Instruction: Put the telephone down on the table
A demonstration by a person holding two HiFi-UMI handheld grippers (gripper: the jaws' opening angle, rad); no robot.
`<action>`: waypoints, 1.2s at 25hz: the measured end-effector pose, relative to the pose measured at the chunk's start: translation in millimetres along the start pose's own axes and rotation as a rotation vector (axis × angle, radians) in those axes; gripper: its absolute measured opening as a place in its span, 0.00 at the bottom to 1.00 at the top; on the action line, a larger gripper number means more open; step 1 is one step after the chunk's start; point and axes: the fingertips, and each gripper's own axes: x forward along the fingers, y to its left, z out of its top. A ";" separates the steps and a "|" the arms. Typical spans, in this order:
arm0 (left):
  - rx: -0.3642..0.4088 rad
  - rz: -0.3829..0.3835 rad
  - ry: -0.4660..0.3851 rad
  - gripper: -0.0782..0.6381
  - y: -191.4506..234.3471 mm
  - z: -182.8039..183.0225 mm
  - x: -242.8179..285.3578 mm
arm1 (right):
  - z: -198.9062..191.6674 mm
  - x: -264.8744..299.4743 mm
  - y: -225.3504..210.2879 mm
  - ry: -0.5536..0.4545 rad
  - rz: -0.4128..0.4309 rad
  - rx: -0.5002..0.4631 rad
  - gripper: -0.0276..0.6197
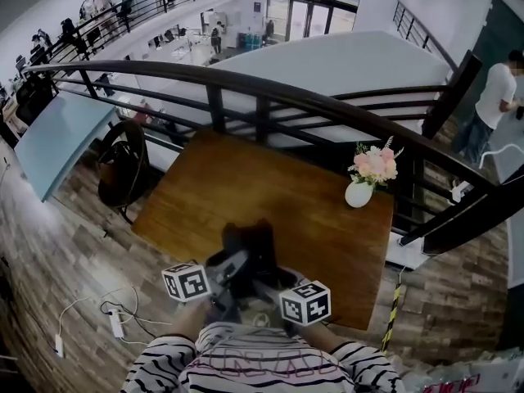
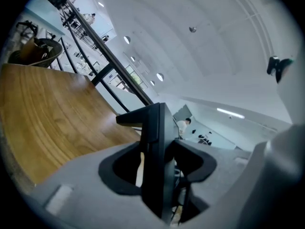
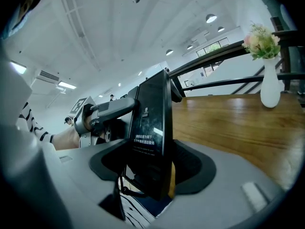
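Observation:
A black telephone hangs upright over the near edge of the brown wooden table, held from both sides. My left gripper is shut on its left side and my right gripper on its right side. In the left gripper view the telephone stands edge-on between the grey jaws of my left gripper, with the table beyond. In the right gripper view the telephone's flat printed face fills the gap of my right gripper. The left gripper shows behind it.
A white vase of pink flowers stands at the table's far right corner, seen too as the vase. A dark curved railing runs behind the table. A dark chair sits left, and cables lie on the floor.

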 end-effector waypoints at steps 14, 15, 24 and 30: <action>0.016 -0.106 0.164 0.42 82.3 92.7 79.9 | 82.1 94.9 -59.6 -0.094 -0.139 0.107 0.47; 0.021 -0.113 0.175 0.42 89.1 102.6 86.0 | 90.8 104.2 -63.8 -0.102 -0.146 0.114 0.47; 0.023 -0.153 0.249 0.42 151.1 175.0 134.1 | 152.8 180.0 -101.3 -0.139 -0.204 0.165 0.47; 0.021 -0.177 0.287 0.42 187.0 209.8 159.6 | 181.1 223.2 -123.4 -0.154 -0.239 0.194 0.47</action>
